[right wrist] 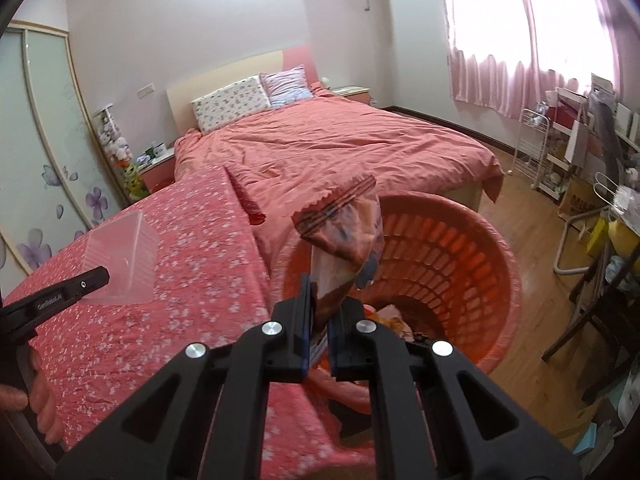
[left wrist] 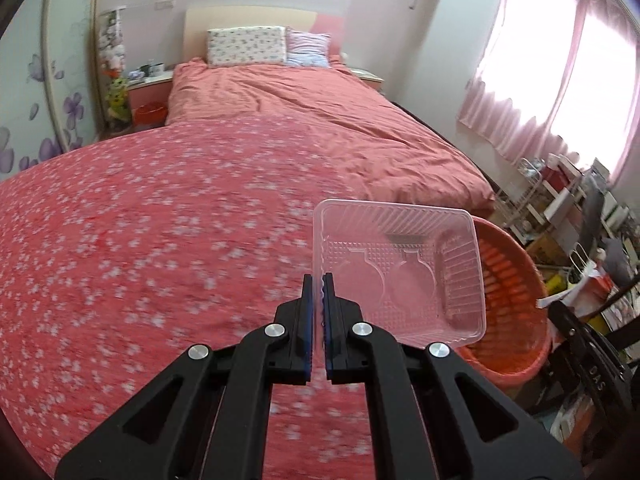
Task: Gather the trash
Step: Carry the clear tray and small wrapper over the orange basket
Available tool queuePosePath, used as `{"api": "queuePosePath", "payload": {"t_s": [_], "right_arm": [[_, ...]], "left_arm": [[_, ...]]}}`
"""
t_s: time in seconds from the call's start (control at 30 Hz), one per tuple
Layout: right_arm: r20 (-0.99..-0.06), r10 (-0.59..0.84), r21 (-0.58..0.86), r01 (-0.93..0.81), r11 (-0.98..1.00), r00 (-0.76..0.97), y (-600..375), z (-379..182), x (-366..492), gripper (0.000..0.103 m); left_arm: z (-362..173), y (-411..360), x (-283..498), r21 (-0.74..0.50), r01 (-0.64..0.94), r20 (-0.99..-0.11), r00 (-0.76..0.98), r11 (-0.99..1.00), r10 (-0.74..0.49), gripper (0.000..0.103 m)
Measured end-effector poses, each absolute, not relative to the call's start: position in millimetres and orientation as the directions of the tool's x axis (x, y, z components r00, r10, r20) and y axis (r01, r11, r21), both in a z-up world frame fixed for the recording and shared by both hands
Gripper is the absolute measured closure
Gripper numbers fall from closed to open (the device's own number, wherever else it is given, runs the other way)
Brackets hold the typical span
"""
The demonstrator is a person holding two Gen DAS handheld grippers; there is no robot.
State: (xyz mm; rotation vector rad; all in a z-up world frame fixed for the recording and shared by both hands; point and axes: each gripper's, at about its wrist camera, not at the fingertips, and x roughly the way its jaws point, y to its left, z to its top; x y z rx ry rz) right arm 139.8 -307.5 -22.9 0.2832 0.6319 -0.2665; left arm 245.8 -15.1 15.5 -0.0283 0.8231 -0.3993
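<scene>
Clear tray [left wrist: 400, 272] pinched by left fingers [left wrist: 318, 300], right of them, short of basket [left wrist: 516, 292]. Wrapper [right wrist: 344, 236] clamped in right fingers [right wrist: 319, 312], above basket. Some trash inside; both pieces undropped.

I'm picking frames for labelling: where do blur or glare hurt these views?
Left wrist view: floral cloth smeared by motion blur, clear plastic tray sharp, window blown out. Right wrist view: mostly sharp, window overexposed, edges bent by fisheye.

basket [right wrist: 460, 248] mouth open, bed [right wrist: 340, 140] just behind
</scene>
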Motion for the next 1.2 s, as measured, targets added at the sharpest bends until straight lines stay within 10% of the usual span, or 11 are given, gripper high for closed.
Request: {"api": "queuePosePath", "payload": {"t_s": [1.2], "right_arm": [[-0.638, -0.113, 0.255, 0.348, 0.902, 0.761, -385.5, -56.2, 135.7, 0.093]], "left_arm": [[-17.6, -148.4, 226.8, -0.206, 0.482, -0.746, 0.486, 0.852, -0.455, 0.099]]}}
